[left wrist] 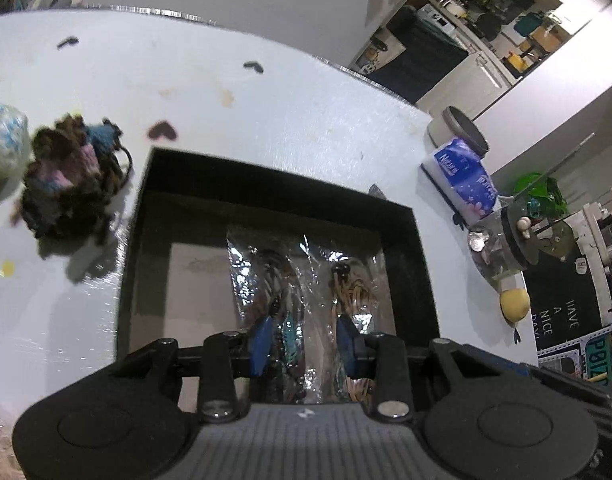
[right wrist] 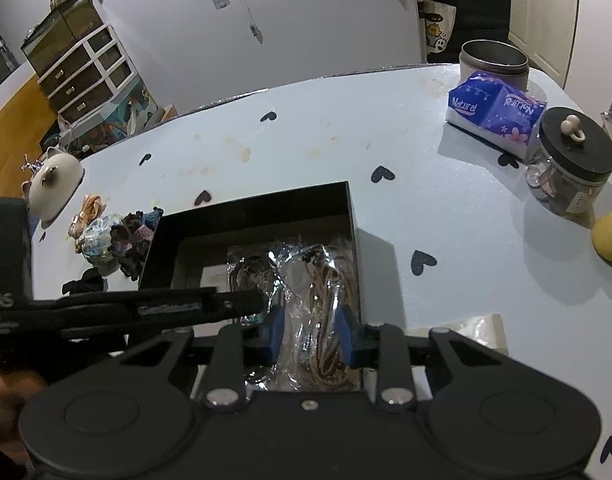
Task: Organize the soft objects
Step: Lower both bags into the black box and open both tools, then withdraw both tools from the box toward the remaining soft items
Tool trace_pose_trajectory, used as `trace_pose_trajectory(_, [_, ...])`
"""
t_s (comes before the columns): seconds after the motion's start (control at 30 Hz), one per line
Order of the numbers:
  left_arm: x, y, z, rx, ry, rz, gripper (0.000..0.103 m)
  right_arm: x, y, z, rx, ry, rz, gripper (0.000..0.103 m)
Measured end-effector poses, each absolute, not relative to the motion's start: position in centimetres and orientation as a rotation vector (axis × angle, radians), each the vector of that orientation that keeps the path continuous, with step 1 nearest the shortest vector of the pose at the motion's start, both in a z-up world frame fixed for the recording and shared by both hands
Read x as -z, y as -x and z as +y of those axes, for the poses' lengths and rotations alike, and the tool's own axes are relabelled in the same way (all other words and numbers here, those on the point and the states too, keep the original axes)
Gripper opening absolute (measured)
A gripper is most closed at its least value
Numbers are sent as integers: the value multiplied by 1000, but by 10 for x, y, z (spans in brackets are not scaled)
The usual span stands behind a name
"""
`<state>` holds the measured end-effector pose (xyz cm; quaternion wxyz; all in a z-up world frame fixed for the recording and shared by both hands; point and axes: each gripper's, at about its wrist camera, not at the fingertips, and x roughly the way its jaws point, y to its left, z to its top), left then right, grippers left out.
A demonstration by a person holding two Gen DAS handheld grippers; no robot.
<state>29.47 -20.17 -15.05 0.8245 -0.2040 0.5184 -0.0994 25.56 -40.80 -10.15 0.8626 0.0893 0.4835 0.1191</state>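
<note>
We have both grippers over the black box [left wrist: 401, 216], which sits on the pale blue table [left wrist: 266, 100] printed with dark hearts. Two clear plastic packets [right wrist: 306, 280] of cords or bands lie side by side on the box floor, long axes running away from us toward the far box wall, roughly parallel to the fingers. Left gripper [left wrist: 306, 344]: jaws spread, pads either side of the packets; whether they touch, we can't tell. Right gripper [right wrist: 311, 332]: jaws also spread, straddling the brown-cord packet, no visible pinch. Left wrist view shows the crocheted scrunchie [left wrist: 70, 184] close up just left of the box, blurred. Only the right wrist view shows the rest of the scrunchie pile [right wrist: 106, 236], a white cat-shaped pot [right wrist: 54, 184], and the left tool crossing in front. Tissue pack [right wrist: 493, 112], metal tin [right wrist: 493, 60], dark-lidded jar [right wrist: 573, 168], yellow object [right wrist: 611, 236] sit at the right. White wall, drawer cabinet behind.
</note>
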Motion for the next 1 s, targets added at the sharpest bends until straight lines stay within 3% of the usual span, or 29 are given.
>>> trace_pose_trajectory(0.23, [120,-269,-194,216,357,1023,40,92,-237,-415,-246,-188,943,33])
trace_pose_trajectory(0.33, [110,-257,-190,210,341,1001,47,87,-227,-417,-240,-177,911,35])
trace_pose_trajectory(0.53, [89,-232,-183,188,289,927,51,77,-206,-420,-240,-162,833,44])
trace_pose_trajectory(0.87, [65,-192,-173,157,193,804,77,67,-175,-426,-186,-142,710,61])
trace_pose_trajectory(1.0, [61,-179,-168,137,167,774,88,65,-165,-428,-175,-138,671,76])
